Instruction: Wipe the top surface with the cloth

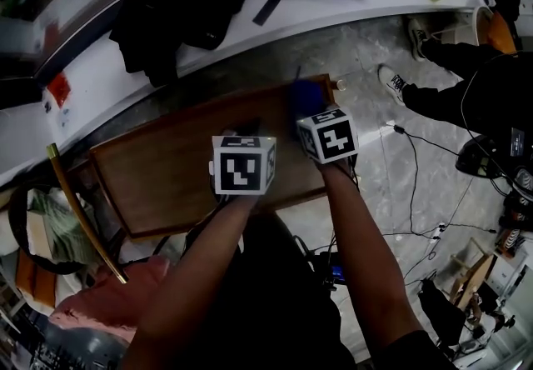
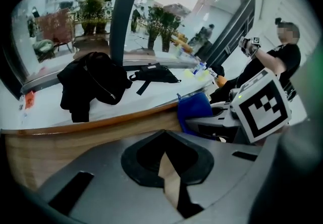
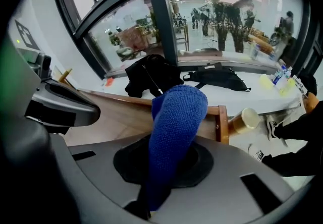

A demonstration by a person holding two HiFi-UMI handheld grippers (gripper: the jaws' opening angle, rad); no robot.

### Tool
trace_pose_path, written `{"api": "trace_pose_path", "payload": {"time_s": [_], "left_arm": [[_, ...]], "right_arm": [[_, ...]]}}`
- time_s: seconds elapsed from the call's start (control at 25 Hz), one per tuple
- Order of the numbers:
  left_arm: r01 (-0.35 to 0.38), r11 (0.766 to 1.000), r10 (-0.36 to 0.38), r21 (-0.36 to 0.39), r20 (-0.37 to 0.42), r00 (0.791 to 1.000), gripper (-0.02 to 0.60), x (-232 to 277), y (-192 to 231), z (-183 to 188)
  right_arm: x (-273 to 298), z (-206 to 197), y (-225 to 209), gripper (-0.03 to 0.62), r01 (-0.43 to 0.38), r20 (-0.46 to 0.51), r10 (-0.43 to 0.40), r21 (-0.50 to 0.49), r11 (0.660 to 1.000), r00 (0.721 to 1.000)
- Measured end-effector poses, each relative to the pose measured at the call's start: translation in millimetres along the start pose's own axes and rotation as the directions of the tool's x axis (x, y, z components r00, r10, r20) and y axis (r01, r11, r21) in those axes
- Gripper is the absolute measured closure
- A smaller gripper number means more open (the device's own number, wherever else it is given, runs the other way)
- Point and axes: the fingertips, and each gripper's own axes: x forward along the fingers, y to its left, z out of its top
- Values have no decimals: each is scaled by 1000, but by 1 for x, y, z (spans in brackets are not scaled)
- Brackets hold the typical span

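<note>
The blue cloth is pinched between the jaws of the right gripper, above the far right corner of the wooden table. Just beside it, the left gripper hangs over the tabletop, jaws drawn together and empty.

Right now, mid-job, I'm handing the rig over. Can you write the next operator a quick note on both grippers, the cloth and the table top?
Left gripper: jaws together, holding nothing, over the wooden table top beside the right one.
Right gripper: shut on the blue cloth, near the top's far right corner. Whether the cloth presses on the wood is not clear.
Done: the cloth is in hand and at the table. Nothing shows how much has been wiped.
Left: wipe the top, probably sweeping from this corner toward the bare left side.
</note>
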Motion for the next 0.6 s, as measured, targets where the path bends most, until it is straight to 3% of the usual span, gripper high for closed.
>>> {"api": "trace_pose_path", "payload": {"time_s": [0.44,0.6], "left_arm": [[10,1000,-10,19,-11,1000,572,-5,-11,-10],[-9,1000,9,6,-15,1000,572,-18,6,-27]], "right_arm": [[-16,-5,-45,546,169,-29,-168,19,985,985],[-18,-4,-47,546,206,-31,-206,12,978,978]]}}
